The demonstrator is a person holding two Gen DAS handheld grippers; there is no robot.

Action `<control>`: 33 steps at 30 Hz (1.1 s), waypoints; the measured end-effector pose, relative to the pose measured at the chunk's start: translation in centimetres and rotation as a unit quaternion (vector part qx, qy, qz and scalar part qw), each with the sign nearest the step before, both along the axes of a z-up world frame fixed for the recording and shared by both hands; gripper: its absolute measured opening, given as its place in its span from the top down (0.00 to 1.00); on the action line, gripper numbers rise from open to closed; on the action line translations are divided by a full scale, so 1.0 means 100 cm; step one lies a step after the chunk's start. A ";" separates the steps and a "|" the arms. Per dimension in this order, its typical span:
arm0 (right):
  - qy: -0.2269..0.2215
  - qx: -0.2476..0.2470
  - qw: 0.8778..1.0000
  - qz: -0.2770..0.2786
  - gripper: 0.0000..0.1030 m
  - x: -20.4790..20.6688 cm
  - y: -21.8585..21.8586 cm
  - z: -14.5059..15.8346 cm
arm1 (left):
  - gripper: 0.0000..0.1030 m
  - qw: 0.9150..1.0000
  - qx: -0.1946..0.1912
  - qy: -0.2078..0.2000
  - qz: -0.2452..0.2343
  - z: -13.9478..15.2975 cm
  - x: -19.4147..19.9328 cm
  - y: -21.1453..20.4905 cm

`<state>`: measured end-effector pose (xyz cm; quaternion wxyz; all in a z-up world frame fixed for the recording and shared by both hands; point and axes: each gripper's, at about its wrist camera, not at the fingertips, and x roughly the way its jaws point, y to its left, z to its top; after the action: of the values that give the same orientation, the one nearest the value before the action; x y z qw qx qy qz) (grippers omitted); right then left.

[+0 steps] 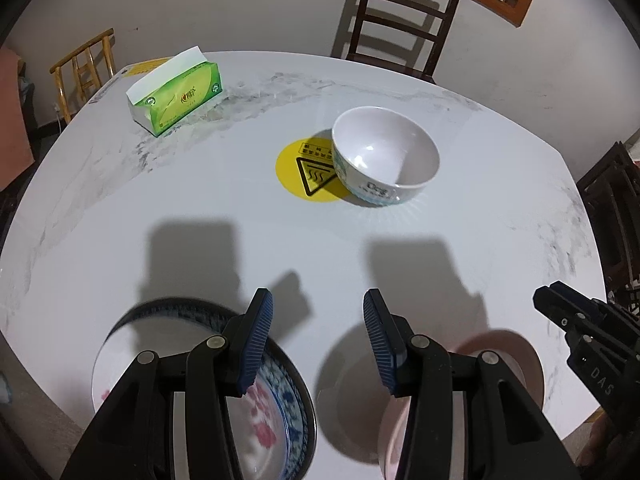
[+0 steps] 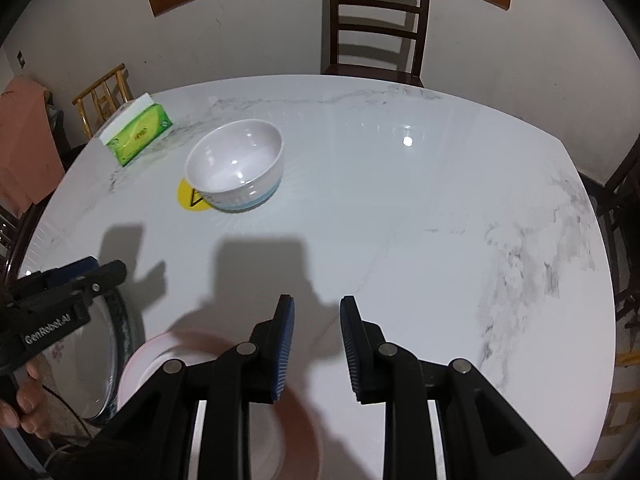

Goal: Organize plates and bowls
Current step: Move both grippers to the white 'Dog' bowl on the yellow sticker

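A white bowl (image 1: 386,156) with blue print stands mid-table, partly on a yellow warning sticker (image 1: 306,172); it also shows in the right wrist view (image 2: 236,164). A blue-and-white patterned plate (image 1: 280,400) lies at the near edge under my left gripper (image 1: 318,308), which is open and empty. A pink bowl (image 1: 508,356) sits near right, below my right gripper (image 2: 317,312), which is open and empty above its rim (image 2: 168,340). The plate's dark rim (image 2: 128,336) shows at left there.
A green tissue box (image 1: 176,92) lies at the table's far left. A dark wooden chair (image 1: 404,20) stands behind the round marble table (image 1: 480,240); a bamboo chair (image 1: 84,68) is far left. The other gripper (image 2: 60,296) shows at left.
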<state>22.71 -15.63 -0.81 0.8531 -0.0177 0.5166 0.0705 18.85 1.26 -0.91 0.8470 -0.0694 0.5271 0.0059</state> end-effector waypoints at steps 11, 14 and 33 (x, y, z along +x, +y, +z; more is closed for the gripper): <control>0.016 0.010 0.999 0.030 0.76 0.050 -0.001 -0.007 | 0.58 1.000 -0.004 0.003 0.008 0.000 0.043 0.010; 0.018 0.024 0.999 0.036 0.76 0.065 0.000 -0.006 | 0.58 1.000 -0.011 0.005 0.013 0.001 0.055 0.013; 0.055 0.084 0.994 0.046 0.76 0.150 0.025 -0.019 | 0.58 0.997 -0.057 0.035 0.034 -0.019 0.137 0.020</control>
<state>37.67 -13.15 -2.68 0.8177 0.0347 0.5537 0.1534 32.58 3.30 -2.84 0.8217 -0.1354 0.5535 0.0066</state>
